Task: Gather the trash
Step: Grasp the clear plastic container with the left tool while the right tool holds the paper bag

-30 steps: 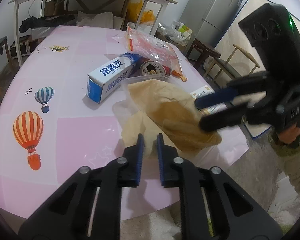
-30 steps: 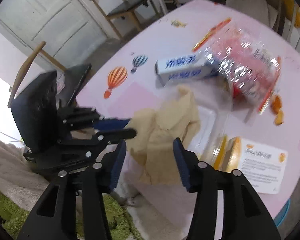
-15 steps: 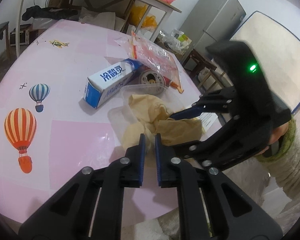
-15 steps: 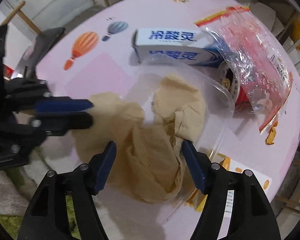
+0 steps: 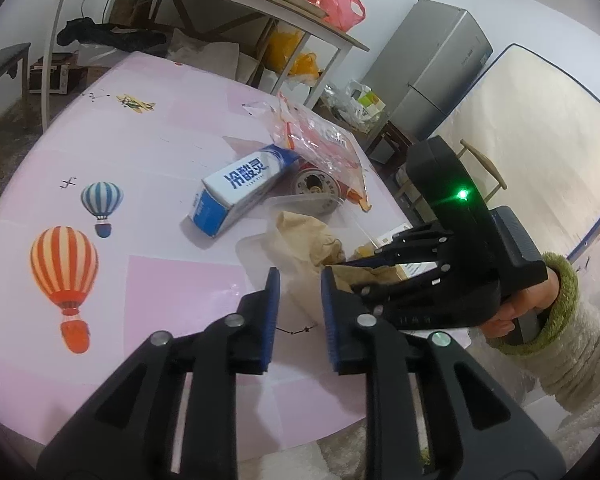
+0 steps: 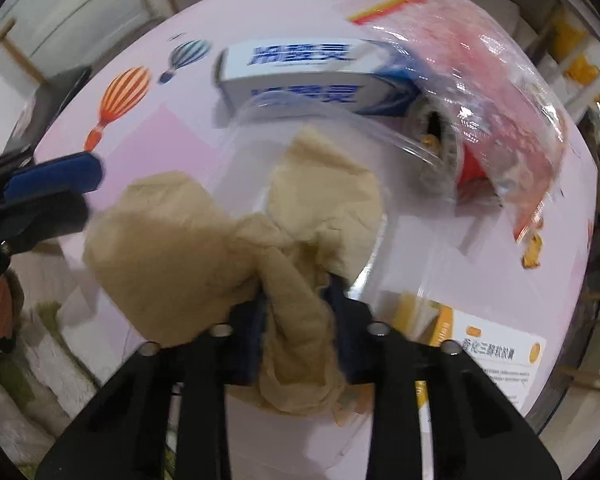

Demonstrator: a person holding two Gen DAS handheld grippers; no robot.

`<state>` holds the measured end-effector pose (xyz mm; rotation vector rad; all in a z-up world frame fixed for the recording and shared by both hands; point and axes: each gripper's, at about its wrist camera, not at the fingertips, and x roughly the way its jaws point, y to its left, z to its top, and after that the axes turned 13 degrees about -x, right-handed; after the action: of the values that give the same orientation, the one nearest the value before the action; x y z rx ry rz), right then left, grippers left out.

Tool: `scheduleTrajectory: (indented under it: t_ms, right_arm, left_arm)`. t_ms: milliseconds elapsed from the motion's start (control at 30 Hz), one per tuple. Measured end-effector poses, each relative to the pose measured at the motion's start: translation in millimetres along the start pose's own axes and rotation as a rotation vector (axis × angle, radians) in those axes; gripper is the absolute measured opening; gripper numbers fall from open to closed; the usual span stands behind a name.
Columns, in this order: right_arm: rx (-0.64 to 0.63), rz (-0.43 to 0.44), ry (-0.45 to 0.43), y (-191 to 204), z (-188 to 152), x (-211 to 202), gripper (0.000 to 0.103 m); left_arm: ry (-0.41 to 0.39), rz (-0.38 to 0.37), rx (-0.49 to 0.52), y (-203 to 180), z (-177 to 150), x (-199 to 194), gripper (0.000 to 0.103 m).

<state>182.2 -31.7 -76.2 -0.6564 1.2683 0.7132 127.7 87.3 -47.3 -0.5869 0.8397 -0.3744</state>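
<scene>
A: Where is the crumpled brown paper (image 6: 204, 248)?
B: Lower centre of the right wrist view, on the pink table (image 6: 148, 148). The right gripper (image 6: 296, 300) is closing, pads pinching it.
A: The left gripper (image 5: 296, 280)?
B: Opening, fingers slightly apart, gripping nothing.

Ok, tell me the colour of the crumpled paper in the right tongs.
Tan brown crumpled paper, clearest in the right wrist view.
</scene>
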Motion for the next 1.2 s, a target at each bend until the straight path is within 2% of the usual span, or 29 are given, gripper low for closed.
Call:
scheduleTrajectory:
  t_ms: [100,200,400,567,667,767,967,1200]
  right_arm:
    - [0.060,0.002,-0.026,-8,-6,-3,0.008]
    - [0.148,0.024,-0.078,-16,-19,-12,0.007]
    - [0.287,0.056,-0.237,-34,-47,-58,0.006]
    - [0.388,0.039,-0.362,-49,-73,-99,0.006]
    - [0.471,0.018,-0.442,-57,-89,-123,0.006]
    - [0.537,-0.012,-0.491,-63,-105,-141,0.006]
    - [0.616,-0.039,-0.507,-64,-138,-145,0.006]
    - [0.657,-0.017,-0.533,-64,-159,-144,0.006]
  left_arm:
    - [-0.005,0.007,-0.002,2,3,0,0.025]
    - [0.000,0.010,-0.002,4,1,-2,0.030]
    - [0.034,0.007,0.020,-1,-3,3,0.038]
    - [0.077,0.003,0.017,-8,-7,20,0.038]
    - [0.111,-0.003,-0.040,-5,-5,36,0.038]
    - [0.136,-0.004,-0.090,-1,-2,49,0.035]
    - [0.167,0.003,-0.131,-1,-3,62,0.014]
    - [0.128,0.050,-0.141,-8,-7,52,0.003]
